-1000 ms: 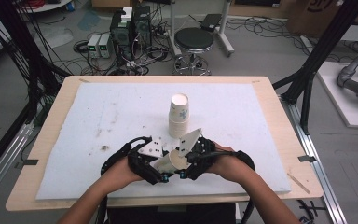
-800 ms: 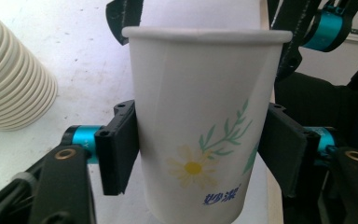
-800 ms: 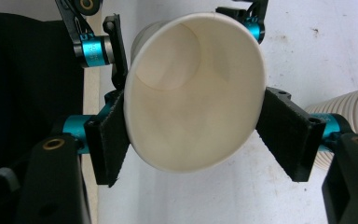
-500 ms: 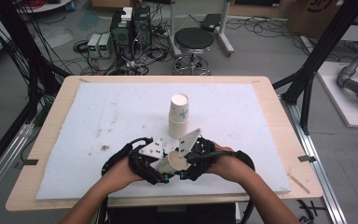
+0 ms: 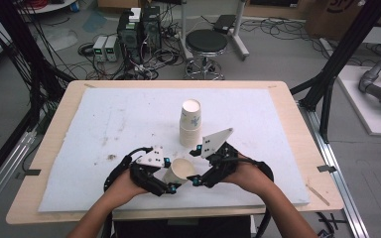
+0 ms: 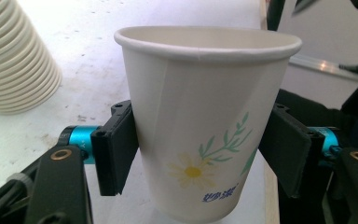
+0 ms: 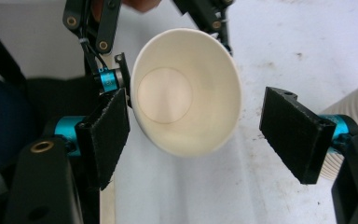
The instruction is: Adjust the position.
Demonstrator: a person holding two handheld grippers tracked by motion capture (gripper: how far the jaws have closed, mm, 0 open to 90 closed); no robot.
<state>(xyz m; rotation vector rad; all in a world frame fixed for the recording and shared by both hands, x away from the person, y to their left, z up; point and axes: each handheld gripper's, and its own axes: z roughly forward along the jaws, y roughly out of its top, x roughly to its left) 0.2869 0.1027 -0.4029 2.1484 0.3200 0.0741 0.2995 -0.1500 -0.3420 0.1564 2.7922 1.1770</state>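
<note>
I have the left gripper (image 5: 171, 187) clamped on a single white paper cup with a daisy and green leaf print (image 5: 179, 171); in the left gripper view both black pads press its sides, left pad (image 6: 116, 147) and right pad (image 6: 286, 151) on the wall of the cup (image 6: 200, 126), though the jaws have just been opening a bit. The cup lies tilted near the front edge of the white foam-covered counter (image 5: 79, 148), mouth toward my right gripper (image 5: 197, 166). In the right gripper view I look straight into the cup's open mouth (image 7: 184, 109); the right gripper's jaws stand apart, one pad (image 7: 107, 135) just beside the rim, the other (image 7: 296, 133) well off it, and they have just been opening, so no grip there. A stack of white paper cups (image 5: 190, 122) stands upright behind the grippers, near mid counter, apart from the held cup.
</note>
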